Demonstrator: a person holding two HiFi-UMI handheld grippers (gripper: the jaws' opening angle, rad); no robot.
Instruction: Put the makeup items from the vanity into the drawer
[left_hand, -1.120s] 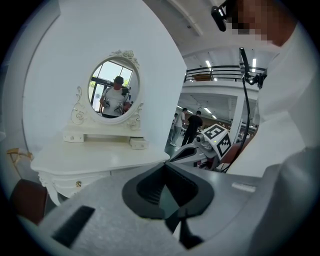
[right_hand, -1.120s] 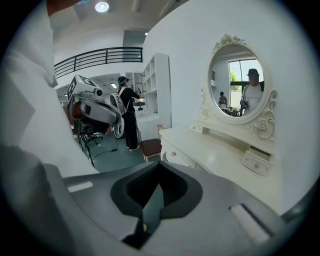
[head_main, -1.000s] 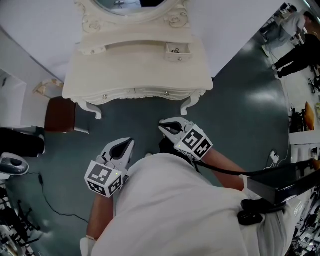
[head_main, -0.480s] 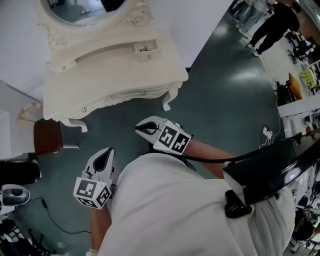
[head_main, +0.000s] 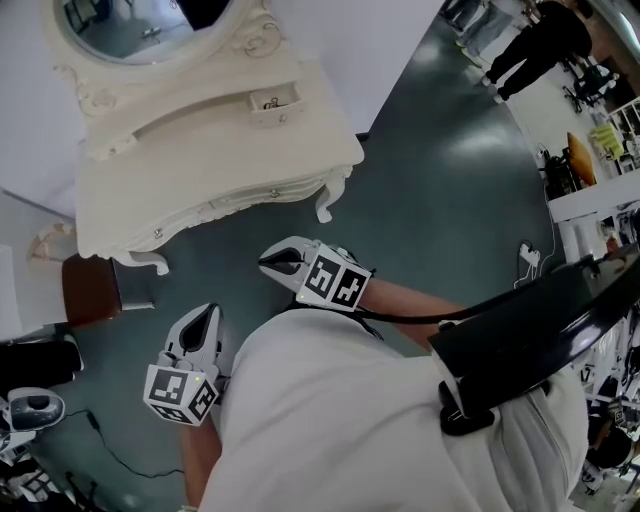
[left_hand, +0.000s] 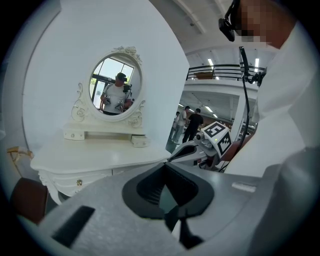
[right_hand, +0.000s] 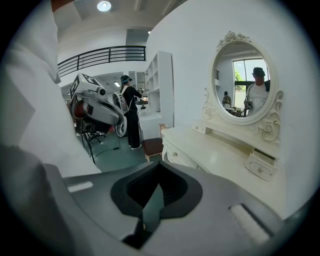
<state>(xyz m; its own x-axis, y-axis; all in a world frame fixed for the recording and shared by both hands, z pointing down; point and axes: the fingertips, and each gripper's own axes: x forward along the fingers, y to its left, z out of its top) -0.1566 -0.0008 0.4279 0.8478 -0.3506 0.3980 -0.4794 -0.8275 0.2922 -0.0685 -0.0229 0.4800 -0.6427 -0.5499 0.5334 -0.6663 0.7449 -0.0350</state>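
The cream vanity (head_main: 200, 160) with an oval mirror (head_main: 140, 25) stands at the upper left of the head view. Its top looks bare. A small drawer (head_main: 272, 102) on the raised shelf is pulled open with small dark items inside. The front drawers (head_main: 275, 193) are closed. My left gripper (head_main: 208, 314) hangs over the floor below the vanity, shut and empty. My right gripper (head_main: 266, 262) is just below the vanity's right leg, also shut and empty. The left gripper view shows the left gripper (left_hand: 164, 167) aimed at the vanity (left_hand: 90, 160); the right gripper (right_hand: 159, 165) faces the vanity's side (right_hand: 220, 160).
A brown stool (head_main: 88, 290) stands left of the vanity. Dark equipment (head_main: 35, 362) and a cable (head_main: 110, 445) lie on the floor at the left. A black bar (head_main: 560, 320) crosses at the right. People (head_main: 535, 45) stand far off at the top right.
The vanity has slid up and to the left in the head view as the view turned. Both grippers sit lower and further left, still shut and empty.
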